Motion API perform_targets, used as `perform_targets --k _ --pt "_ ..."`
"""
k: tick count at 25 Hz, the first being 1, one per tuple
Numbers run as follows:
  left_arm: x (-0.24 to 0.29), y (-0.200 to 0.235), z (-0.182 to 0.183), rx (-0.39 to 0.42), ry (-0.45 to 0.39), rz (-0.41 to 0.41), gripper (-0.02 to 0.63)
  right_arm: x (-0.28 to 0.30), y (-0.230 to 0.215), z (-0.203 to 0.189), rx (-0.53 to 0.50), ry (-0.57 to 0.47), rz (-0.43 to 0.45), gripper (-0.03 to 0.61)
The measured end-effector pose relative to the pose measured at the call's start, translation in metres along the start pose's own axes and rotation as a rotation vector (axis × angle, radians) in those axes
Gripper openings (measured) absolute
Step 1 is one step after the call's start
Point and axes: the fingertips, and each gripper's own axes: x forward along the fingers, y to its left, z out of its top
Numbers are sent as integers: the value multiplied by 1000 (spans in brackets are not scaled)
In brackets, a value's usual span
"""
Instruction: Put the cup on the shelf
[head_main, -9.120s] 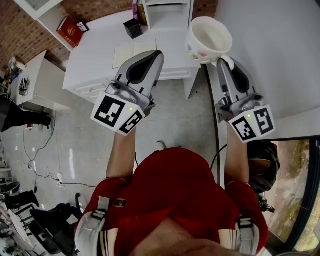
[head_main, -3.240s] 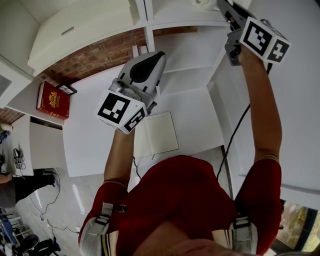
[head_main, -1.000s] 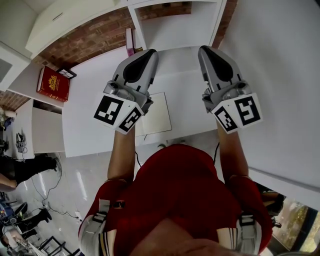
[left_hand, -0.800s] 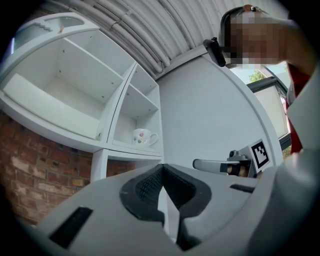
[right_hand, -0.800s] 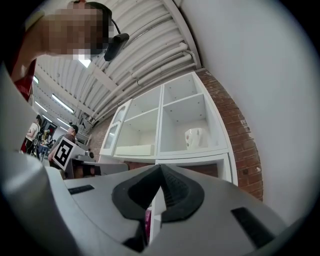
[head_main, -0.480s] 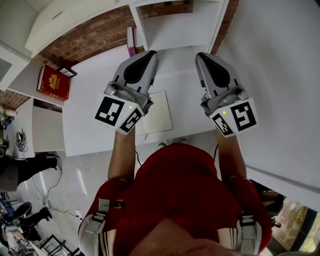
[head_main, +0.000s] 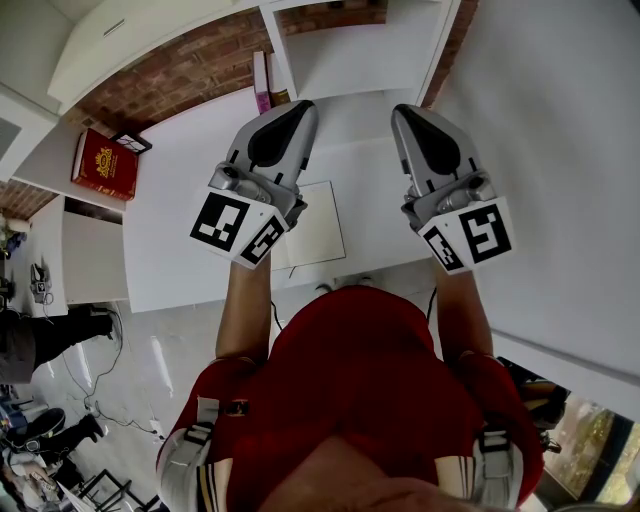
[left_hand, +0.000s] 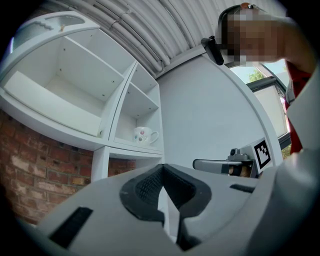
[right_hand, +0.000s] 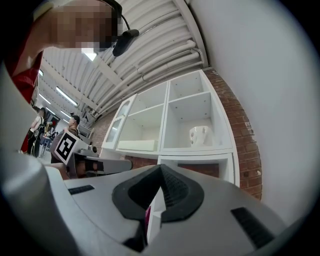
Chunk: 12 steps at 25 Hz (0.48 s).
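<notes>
The white cup with small coloured spots stands upright in the upper right compartment of the white shelf unit, its handle to the right. The right gripper view shows the same cup well above and beyond the jaws. My left gripper and right gripper are held side by side over the desk, both shut and empty. In each gripper's own view the pads meet at the tip, for the left gripper and for the right gripper. The head view does not show the cup.
A white desk lies below the grippers, with a pale notebook on it. A red book and a dark frame sit at the left, and upright books by the shelf post. A white wall closes the right side.
The right gripper held the cup, reached up to the shelf, and has come down empty beside the left one. Over the last second it drifted slightly left.
</notes>
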Motion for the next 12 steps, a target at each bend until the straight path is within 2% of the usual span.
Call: perform_targets --k 12 --pt "-5 2 -1 -10 -7 2 5 -1 1 -2 2 6 -14 -3"
